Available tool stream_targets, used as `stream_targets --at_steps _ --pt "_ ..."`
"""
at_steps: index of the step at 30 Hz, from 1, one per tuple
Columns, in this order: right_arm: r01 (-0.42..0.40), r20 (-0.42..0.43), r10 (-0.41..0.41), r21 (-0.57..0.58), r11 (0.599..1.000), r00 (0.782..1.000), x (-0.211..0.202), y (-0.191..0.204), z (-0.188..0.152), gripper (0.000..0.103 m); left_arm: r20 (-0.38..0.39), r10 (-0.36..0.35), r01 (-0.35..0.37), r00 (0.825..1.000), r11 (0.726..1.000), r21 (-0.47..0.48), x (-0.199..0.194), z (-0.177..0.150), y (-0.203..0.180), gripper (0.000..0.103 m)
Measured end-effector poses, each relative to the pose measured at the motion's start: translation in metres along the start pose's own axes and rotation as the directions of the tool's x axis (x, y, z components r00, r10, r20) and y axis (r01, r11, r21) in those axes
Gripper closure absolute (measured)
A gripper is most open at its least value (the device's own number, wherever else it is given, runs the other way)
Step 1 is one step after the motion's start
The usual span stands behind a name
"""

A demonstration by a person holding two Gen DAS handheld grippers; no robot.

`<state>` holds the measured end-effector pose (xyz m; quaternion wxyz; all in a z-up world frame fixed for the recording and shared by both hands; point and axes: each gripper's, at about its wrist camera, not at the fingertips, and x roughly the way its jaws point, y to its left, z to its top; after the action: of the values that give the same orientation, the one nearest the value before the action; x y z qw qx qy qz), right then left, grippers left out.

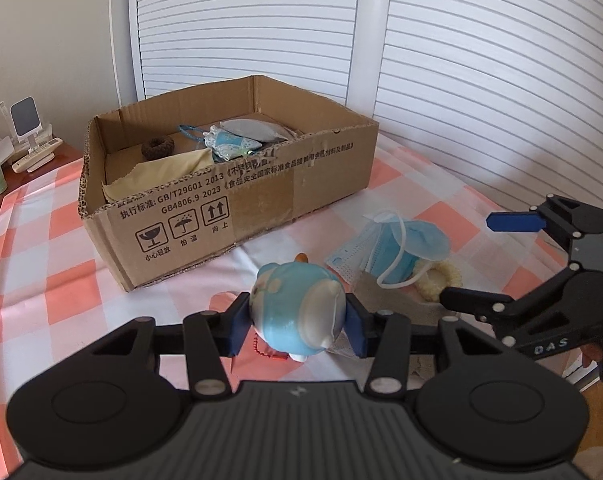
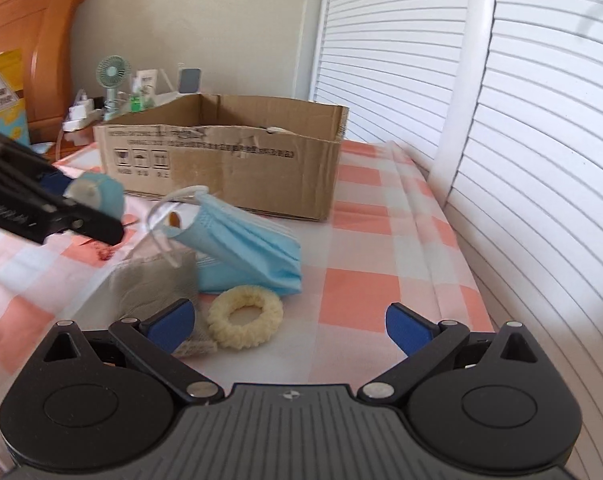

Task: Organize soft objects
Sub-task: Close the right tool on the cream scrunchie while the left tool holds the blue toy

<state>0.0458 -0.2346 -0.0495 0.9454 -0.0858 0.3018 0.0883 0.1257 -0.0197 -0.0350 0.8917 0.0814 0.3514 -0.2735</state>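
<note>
On the far left of the left wrist view, a bottle and a small stand (image 1: pixel 25 128) sit on a wooden surface beyond the checked cloth (image 1: pixel 61 248). Next comes the open cardboard box (image 1: pixel 229 200), its long axis running from near left to far right. Inside it lie a yellow cloth (image 1: pixel 157 172), a dark brown hair tie (image 1: pixel 158 147), a blue patterned pouch (image 1: pixel 231 142) and a pale mask (image 1: pixel 253 128).

In front of the box, the left tongs (image 1: pixel 297 322) are clenched on a blue and white plush toy (image 1: pixel 297 312), its blue pads pressing on both sides. The toy is held just over the cloth, its long axis pointing away from the camera toward the box, with an orange tip at the far end.

To the right, a heap of blue face masks (image 1: pixel 401 248) lies on the cloth, long side running left to right in the right wrist view, ear loops curling up at its left end. A cream scrunchie (image 2: pixel 245 322) lies flat just in front of it, touching a grey cloth (image 2: pixel 153 284) on its left.

The right tongs (image 2: pixel 289 326) are released, fingers wide apart, hanging just above the cloth near the scrunchie.
</note>
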Motion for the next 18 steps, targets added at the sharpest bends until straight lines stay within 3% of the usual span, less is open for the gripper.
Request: stream_targets --at_steps 6,10,18 --pt "0.039 -0.039 -0.037 0.046 0.998 0.999 0.027 0.001 0.007 0.000 -0.006 -0.005 0.005 1.000 1.000 0.000 0.000 -0.001 0.000 0.056" --pt "0.087 -0.047 -0.087 -0.003 0.996 0.995 0.031 0.008 0.004 0.000 -0.009 -0.007 0.007 1.000 1.000 -0.002 0.000 -0.001 0.000 0.056" --pt "-0.005 -0.135 0.013 0.062 0.998 0.991 0.020 -0.003 0.000 0.000 -0.009 -0.013 0.013 1.000 1.000 -0.010 0.003 0.000 0.000 0.055"
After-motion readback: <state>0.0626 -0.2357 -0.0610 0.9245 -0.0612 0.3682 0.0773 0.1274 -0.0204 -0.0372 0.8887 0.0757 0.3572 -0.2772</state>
